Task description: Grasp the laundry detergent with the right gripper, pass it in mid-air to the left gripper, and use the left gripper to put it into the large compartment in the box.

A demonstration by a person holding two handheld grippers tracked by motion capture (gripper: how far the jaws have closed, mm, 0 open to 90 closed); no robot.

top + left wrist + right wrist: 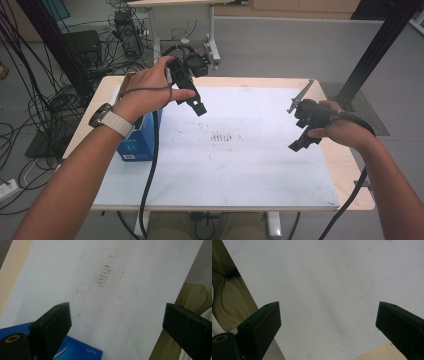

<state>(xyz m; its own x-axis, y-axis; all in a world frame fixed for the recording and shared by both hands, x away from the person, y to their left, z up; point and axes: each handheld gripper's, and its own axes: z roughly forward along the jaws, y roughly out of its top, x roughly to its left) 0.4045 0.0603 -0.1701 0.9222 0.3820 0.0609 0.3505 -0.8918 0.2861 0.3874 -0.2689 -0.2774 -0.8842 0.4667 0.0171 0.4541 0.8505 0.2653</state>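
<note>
The blue box (139, 140) lies at the tabletop's left edge, under the left wrist and partly on the white sheet (235, 165). The left tongs (192, 97) hang above and just right of it, jaws wide apart, nothing between them. The right tongs (303, 131) hover over the sheet's right side – also spread wide and empty – well apart from the box

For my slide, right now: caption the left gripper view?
Open hand-held gripper above smudged white sheet, blue box below.
</note>
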